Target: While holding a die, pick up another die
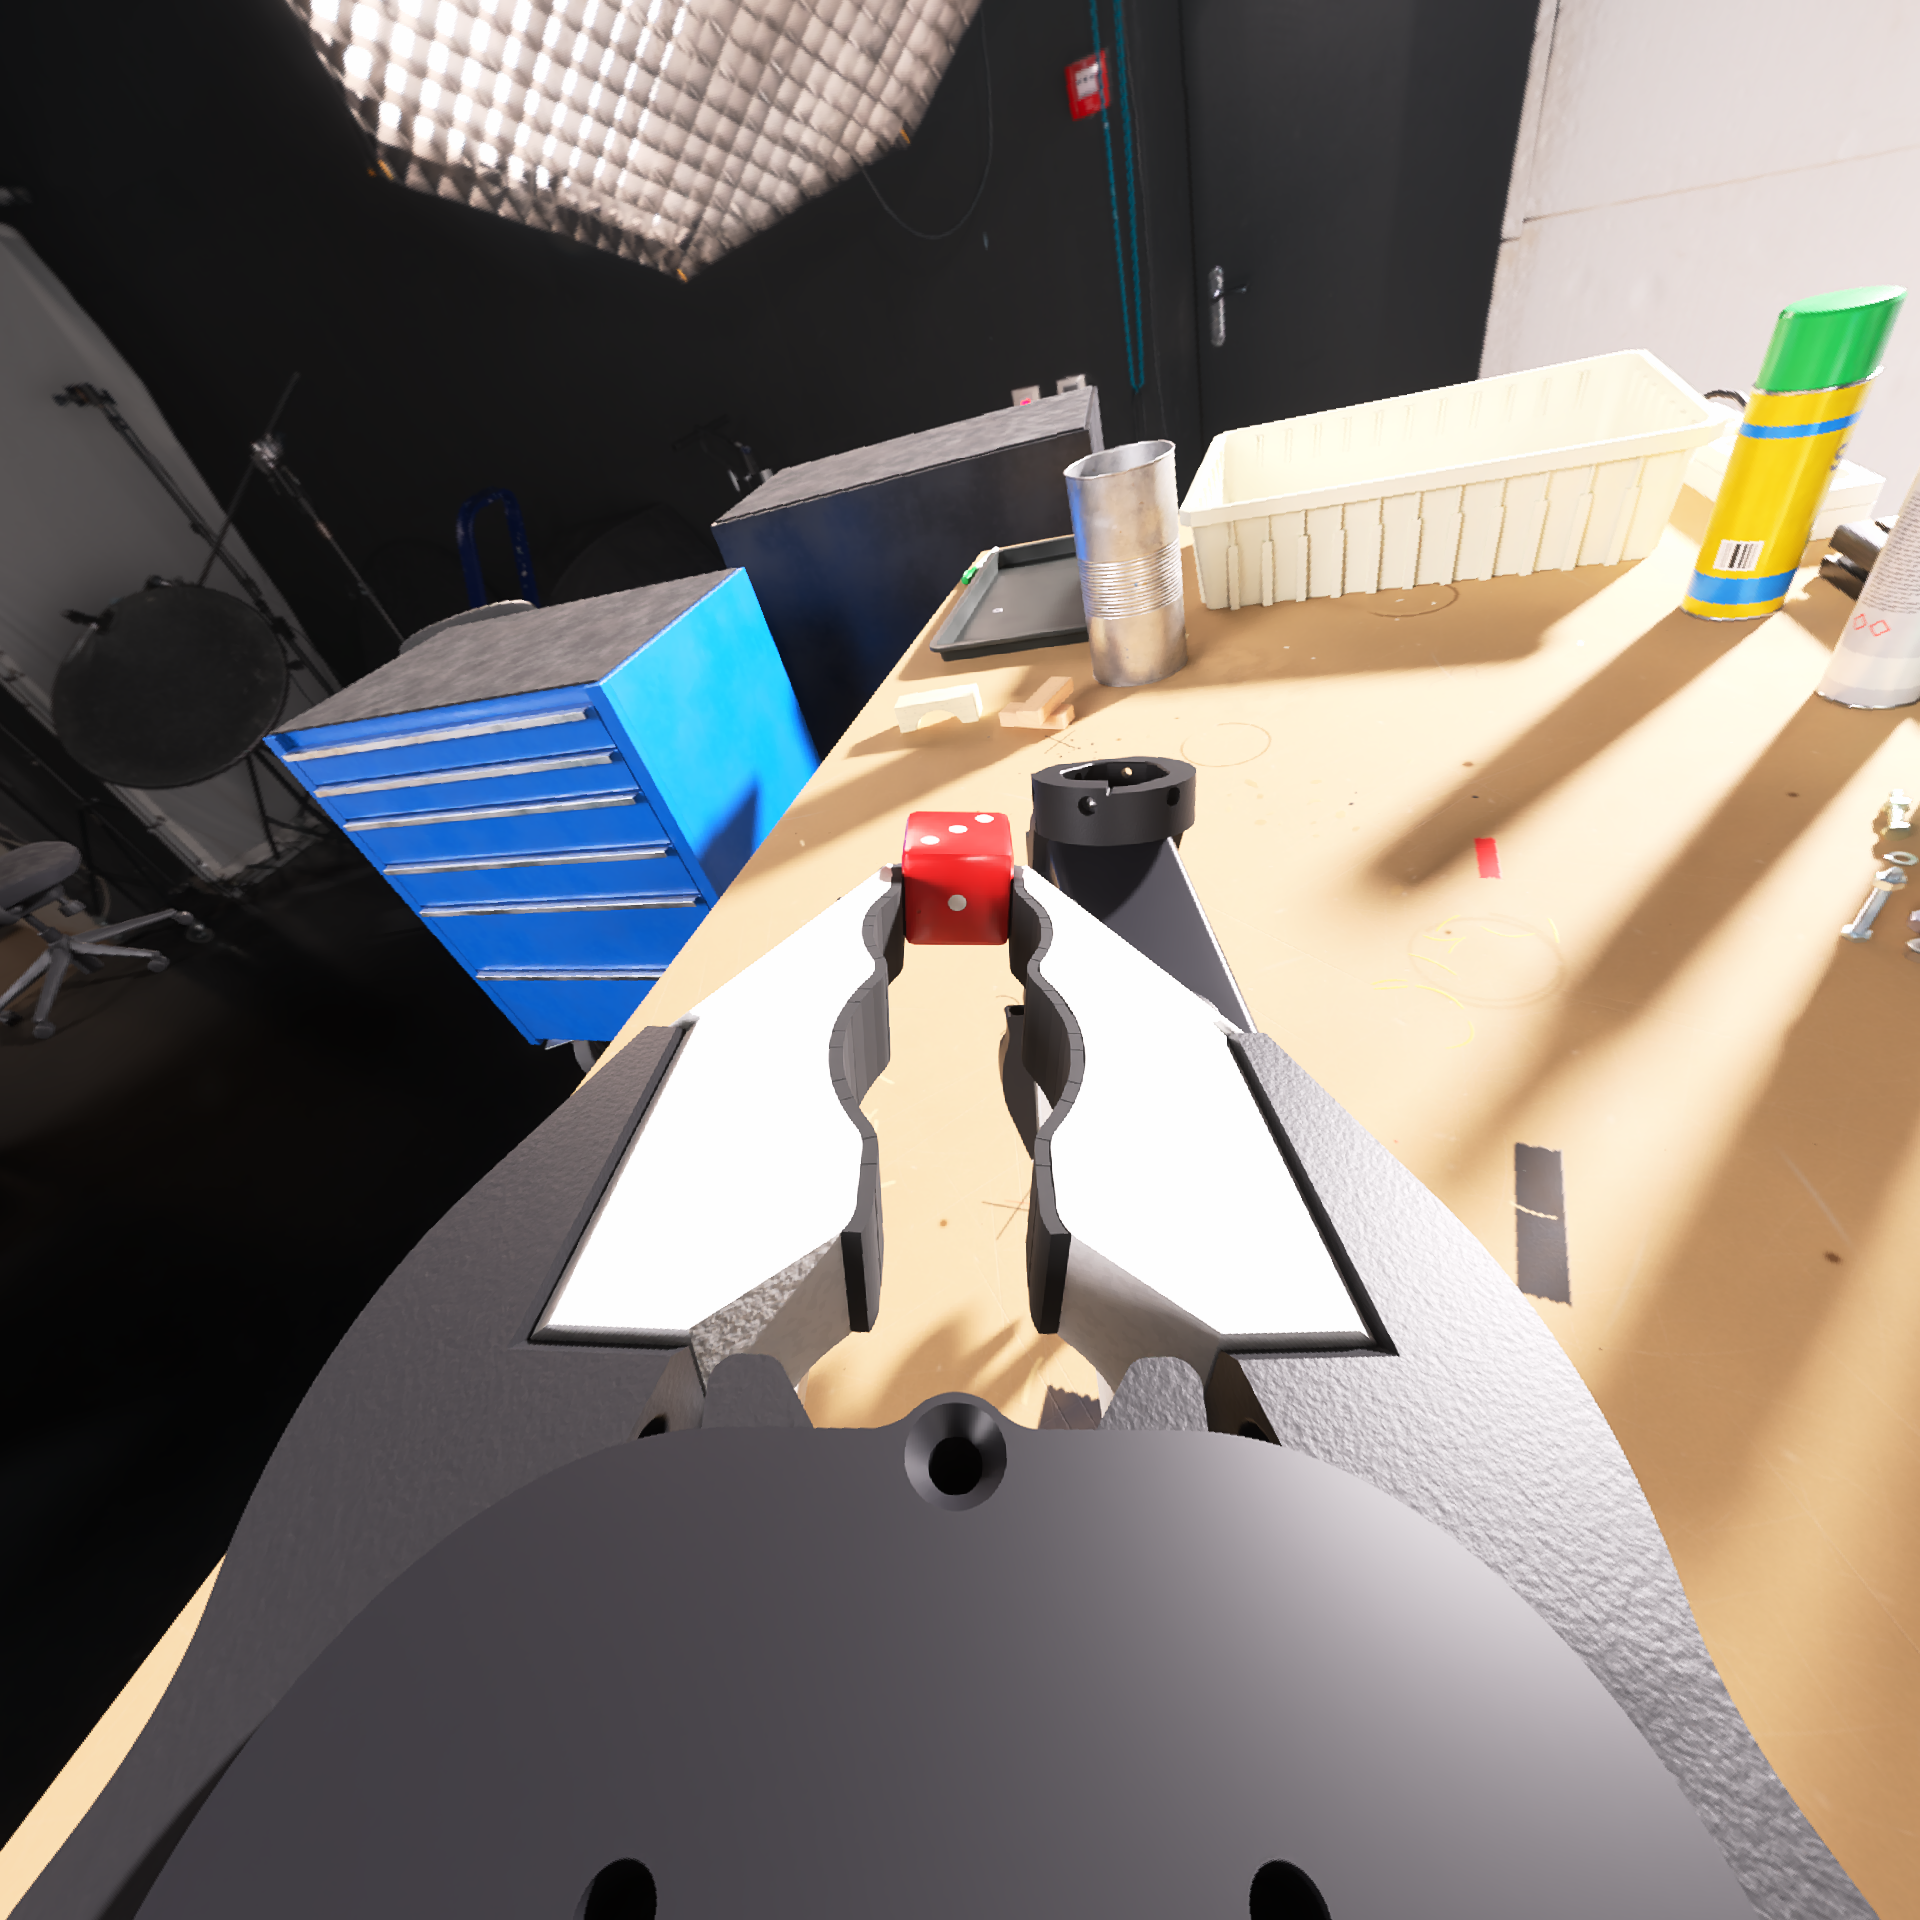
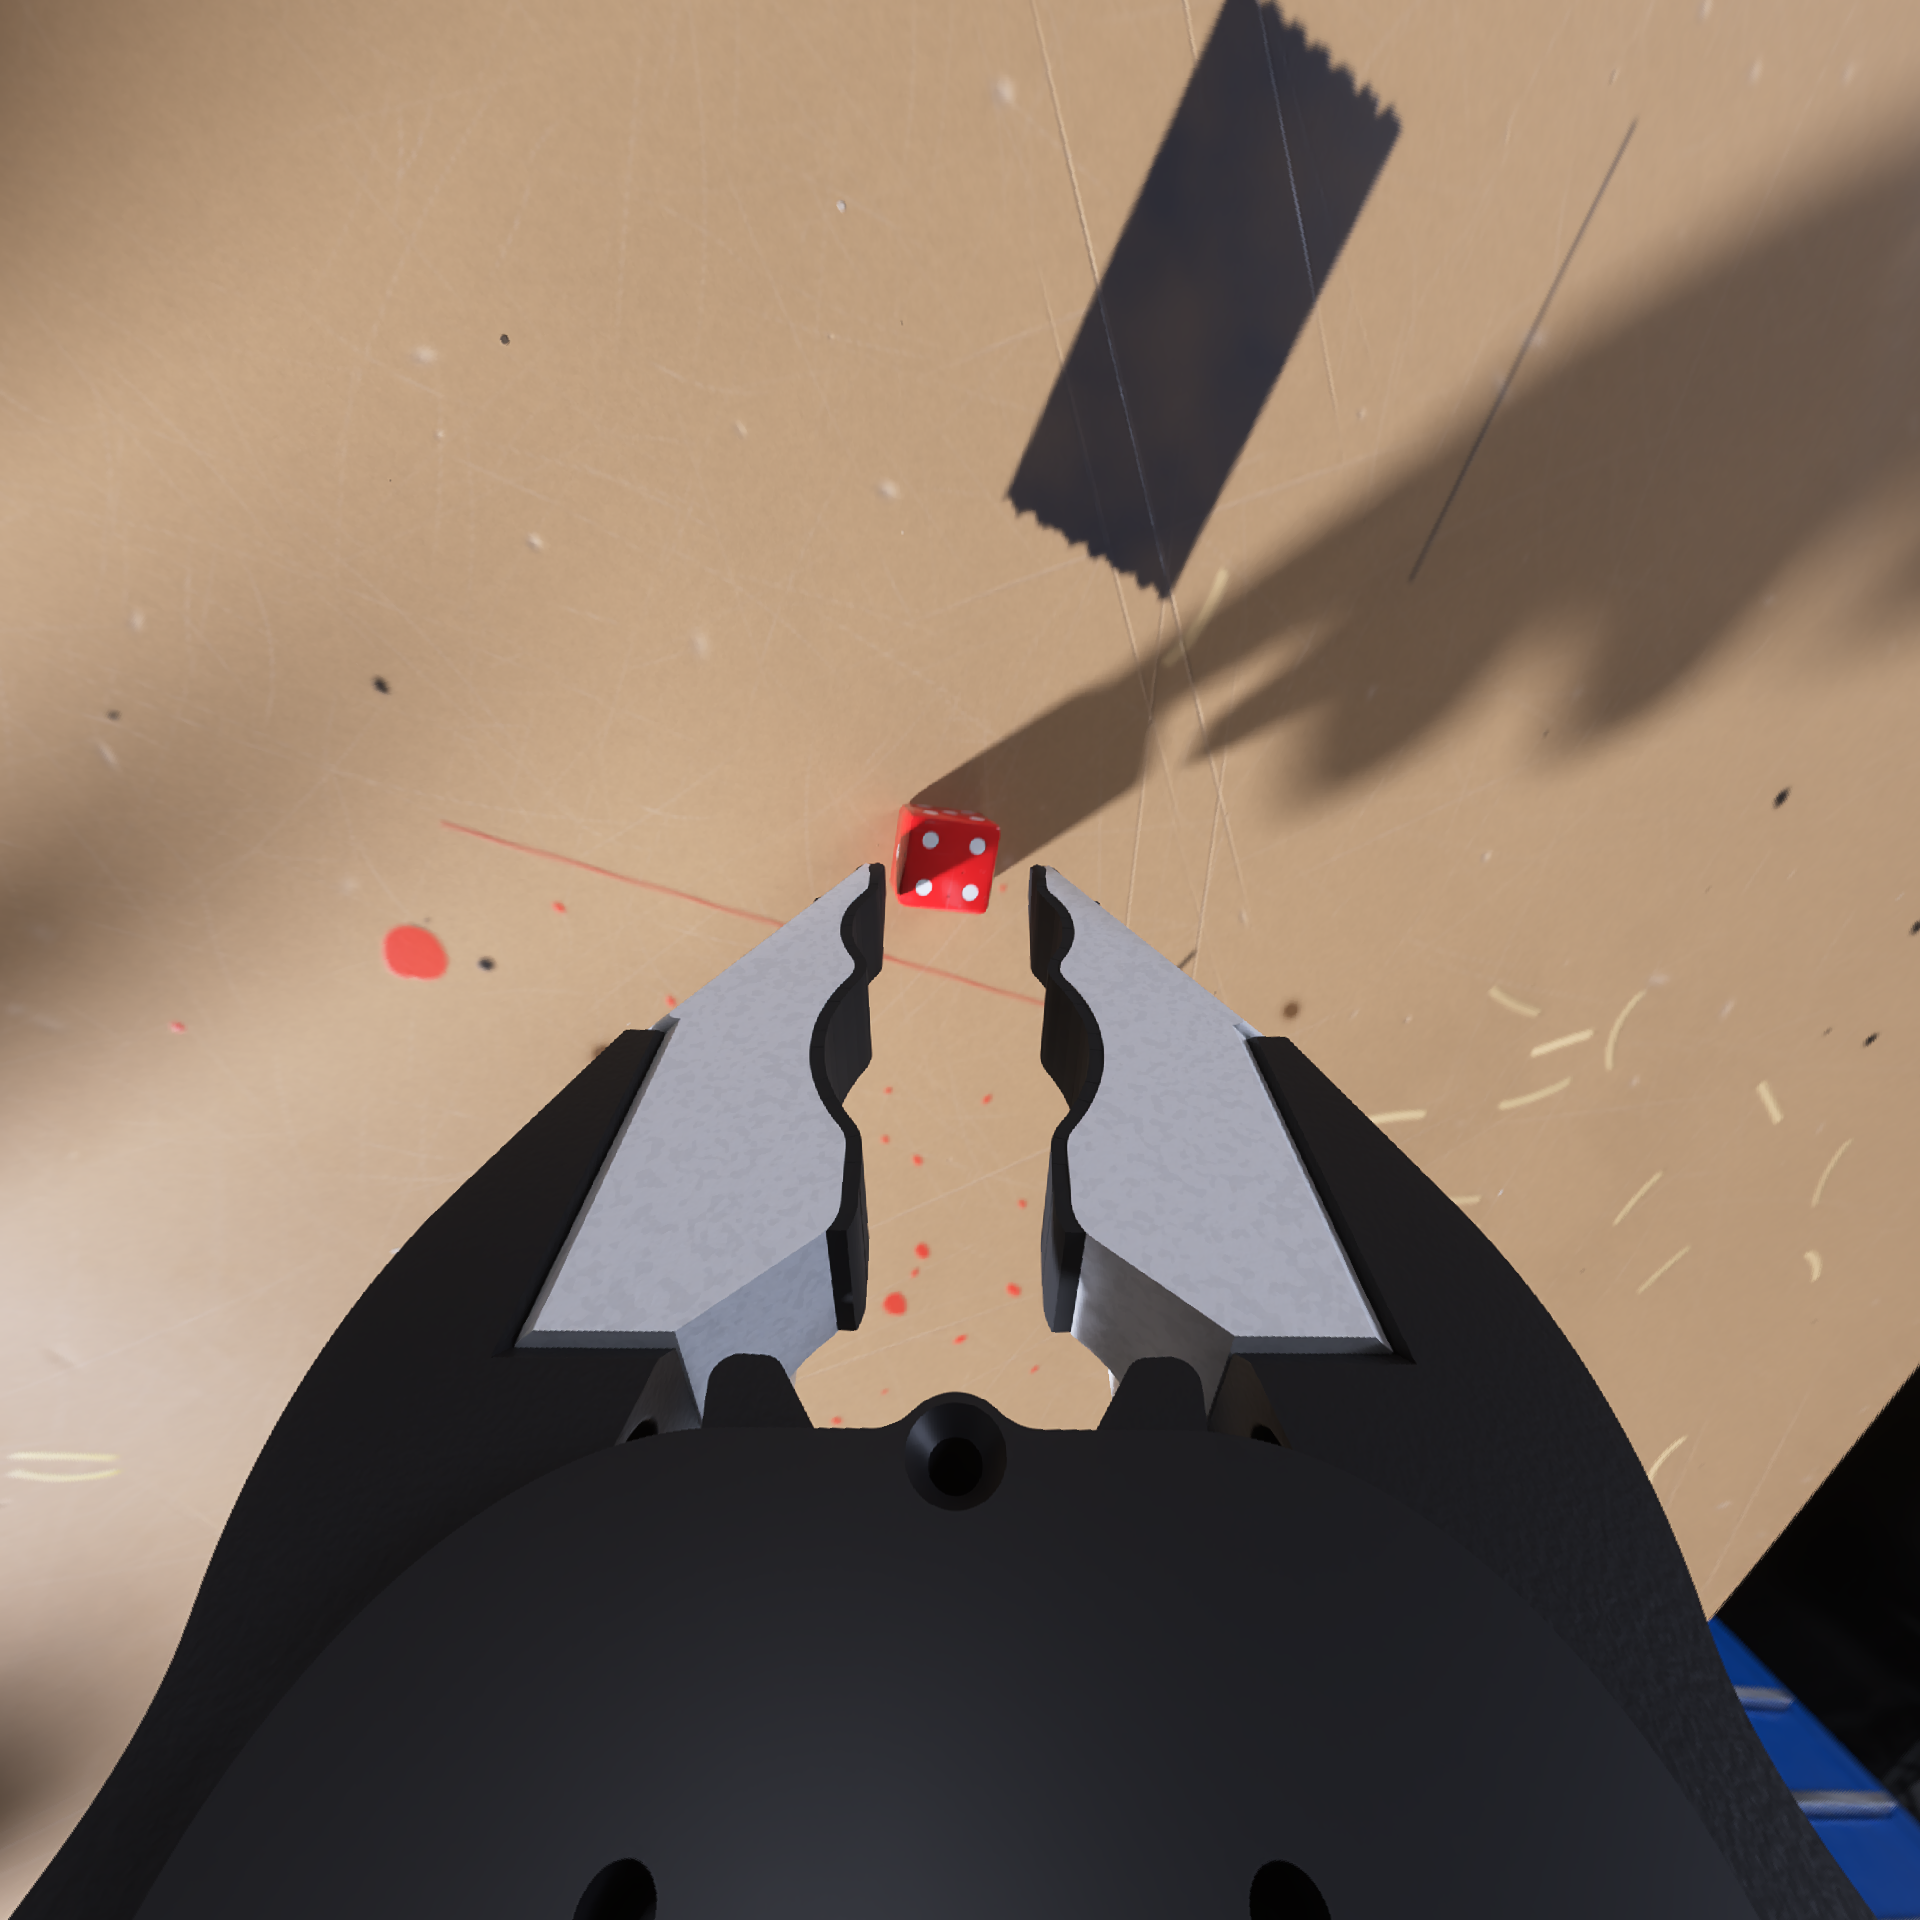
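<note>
Held die (image 1: 956, 879) is sitting pinched in left tool (image 1: 954, 899) tips, black socket (image 1: 1112, 802) just behind; second die (image 2: 945, 858) is lying on surface (image 2: 520, 520) w/ right tool (image 2: 956, 883) gaping empty near it.

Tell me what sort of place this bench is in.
Most likely a workshop that doubles as a photo or film studio. The scuffed, paint-spotted workbench stands beside a blue drawer cabinet, a large softbox light hangs overhead against black walls, and loose bolts lie on the bench.
</note>
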`<move>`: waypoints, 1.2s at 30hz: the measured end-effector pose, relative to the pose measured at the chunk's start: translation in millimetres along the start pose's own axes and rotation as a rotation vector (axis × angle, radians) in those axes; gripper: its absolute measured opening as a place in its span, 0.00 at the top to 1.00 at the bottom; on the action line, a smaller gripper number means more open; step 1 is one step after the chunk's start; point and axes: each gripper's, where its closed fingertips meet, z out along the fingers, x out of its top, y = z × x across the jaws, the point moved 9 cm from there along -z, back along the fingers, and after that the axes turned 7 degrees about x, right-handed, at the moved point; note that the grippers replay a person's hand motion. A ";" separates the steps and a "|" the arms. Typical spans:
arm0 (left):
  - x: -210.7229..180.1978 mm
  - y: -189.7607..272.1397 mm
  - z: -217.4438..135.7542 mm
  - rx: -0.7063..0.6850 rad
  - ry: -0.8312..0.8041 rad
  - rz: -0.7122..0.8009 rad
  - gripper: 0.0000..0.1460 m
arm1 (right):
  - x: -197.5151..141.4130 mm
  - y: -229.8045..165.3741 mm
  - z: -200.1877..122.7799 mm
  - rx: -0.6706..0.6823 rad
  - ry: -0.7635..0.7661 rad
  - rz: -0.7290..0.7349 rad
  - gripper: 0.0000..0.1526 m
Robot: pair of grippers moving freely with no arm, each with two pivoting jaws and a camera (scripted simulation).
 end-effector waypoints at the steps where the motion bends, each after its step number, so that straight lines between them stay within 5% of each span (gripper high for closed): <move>1: -0.2 0.5 0.9 -0.006 -0.001 -0.001 0.87 | 0.3 0.4 1.2 -0.008 0.013 -0.022 0.83; 22: -8.0 0.0 11.7 0.012 -0.048 0.015 0.87 | -2.9 10.0 6.8 0.123 0.033 0.195 0.86; 36: -11.6 5.8 19.9 0.092 -0.034 0.144 0.87 | -4.6 2.4 -13.5 0.020 -0.012 0.072 0.88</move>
